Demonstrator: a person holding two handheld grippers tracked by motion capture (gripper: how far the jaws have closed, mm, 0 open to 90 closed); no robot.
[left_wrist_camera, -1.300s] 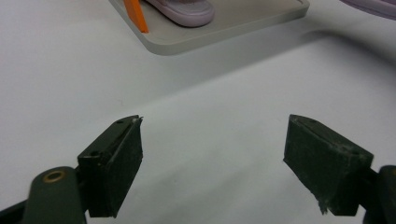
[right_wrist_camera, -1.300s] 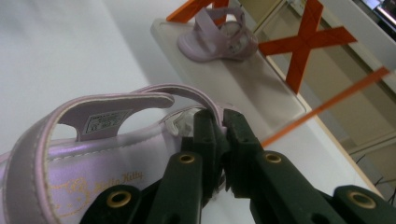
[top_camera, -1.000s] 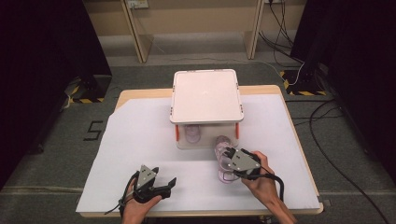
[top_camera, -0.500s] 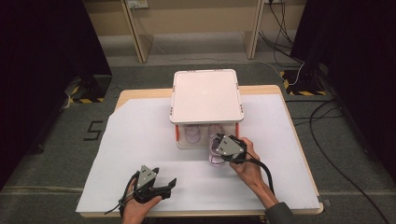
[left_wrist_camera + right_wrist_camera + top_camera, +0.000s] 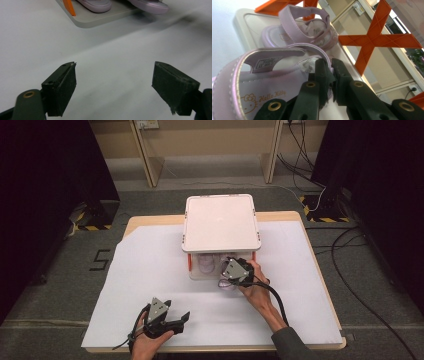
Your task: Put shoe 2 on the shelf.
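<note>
A small white rack (image 5: 221,222) with a flat top and orange cross braces (image 5: 374,37) stands mid-table. One lilac sandal (image 5: 304,27) lies on its lower shelf (image 5: 242,22). My right gripper (image 5: 231,274) is at the rack's front right, shut on a strap of a second lilac sandal (image 5: 262,82), whose heel end (image 5: 227,286) still sticks out over the paper. My left gripper (image 5: 181,323) rests near the table's front edge, jaws wide open with nothing between them. In the left gripper view, that gripper (image 5: 113,82) faces the shelf (image 5: 100,18) and both sandals from a distance.
White paper (image 5: 145,270) covers most of the wooden table (image 5: 150,220). A black cable (image 5: 275,295) trails from the right gripper along the person's forearm. Dark curtains and floor cables surround the table.
The right hand carried the sandal from the paper at front right up to the rack's lower shelf. The left gripper stayed where it was.
</note>
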